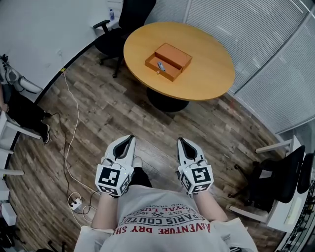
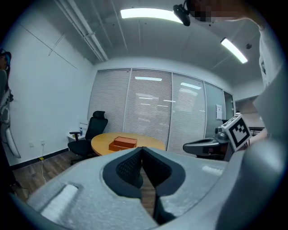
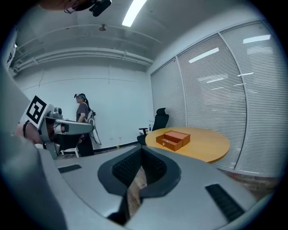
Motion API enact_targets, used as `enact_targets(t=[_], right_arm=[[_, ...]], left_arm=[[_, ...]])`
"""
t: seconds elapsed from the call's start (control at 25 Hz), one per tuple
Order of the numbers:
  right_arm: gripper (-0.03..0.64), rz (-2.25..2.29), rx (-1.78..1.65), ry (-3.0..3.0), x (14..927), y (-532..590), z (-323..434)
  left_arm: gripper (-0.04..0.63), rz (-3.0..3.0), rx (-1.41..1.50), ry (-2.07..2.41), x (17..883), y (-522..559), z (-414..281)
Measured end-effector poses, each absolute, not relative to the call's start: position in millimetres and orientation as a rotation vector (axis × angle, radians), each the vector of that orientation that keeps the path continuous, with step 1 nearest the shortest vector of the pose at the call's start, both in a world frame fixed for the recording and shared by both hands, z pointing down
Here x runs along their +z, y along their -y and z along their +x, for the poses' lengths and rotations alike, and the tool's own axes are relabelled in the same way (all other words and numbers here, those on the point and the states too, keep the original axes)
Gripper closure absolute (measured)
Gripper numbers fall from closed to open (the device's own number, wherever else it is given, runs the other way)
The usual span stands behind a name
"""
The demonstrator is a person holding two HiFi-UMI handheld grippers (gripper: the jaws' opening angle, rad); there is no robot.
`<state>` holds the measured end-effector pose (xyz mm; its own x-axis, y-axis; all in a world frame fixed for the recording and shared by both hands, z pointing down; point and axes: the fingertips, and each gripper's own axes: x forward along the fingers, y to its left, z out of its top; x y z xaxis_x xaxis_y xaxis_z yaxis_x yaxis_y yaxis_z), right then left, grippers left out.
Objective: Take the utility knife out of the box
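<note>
An office meeting room: a round wooden table point(image 1: 209, 74), black swivel office chair point(image 1: 129, 19), partition walls with closed blinds point(image 1: 246, 29), ceiling strip lights point(image 2: 148, 13), and wood-plank flooring point(image 1: 123, 115).

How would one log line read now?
left gripper: shut, empty | right gripper: shut, empty | utility knife: in open box on table

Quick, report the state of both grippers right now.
Left gripper: closed, jaws together, nothing between them.
Right gripper: closed, jaws together, holding nothing.
</note>
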<state>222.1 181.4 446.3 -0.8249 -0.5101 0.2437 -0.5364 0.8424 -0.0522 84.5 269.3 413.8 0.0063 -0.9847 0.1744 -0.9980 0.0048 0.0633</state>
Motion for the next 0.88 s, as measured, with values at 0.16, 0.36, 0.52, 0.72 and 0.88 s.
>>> enact_targets(t=[0.16, 0.36, 0.52, 0.72, 0.88], right_arm=[[0.61, 0.827, 0.189, 2.777, 443.6, -156.8, 178.4], [0.609, 0.865, 0.212, 2.759, 440.5, -130.6, 126.0], [0.609, 0.889, 0.23, 2.752, 441.8, -113.8, 87.3], [0.609, 0.901, 0.262, 2.736, 445.1, -100.2, 53.1], [0.609, 0.889, 0.276, 2.718, 451.3, -90.4, 37.4]], left_arm=[[0.585, 2.101, 0.115, 2.088, 410.1, -245.8, 37.5], [0.586, 2.127, 0.118, 2.078, 400.3, -219.3, -20.7], [0.585, 2.147, 0.118, 2.077, 394.6, -201.5, -63.6], [0.586, 2.165, 0.125, 2.052, 395.1, -185.5, -97.0], [0.586, 2.185, 0.121, 2.015, 400.1, -171.6, -106.1]])
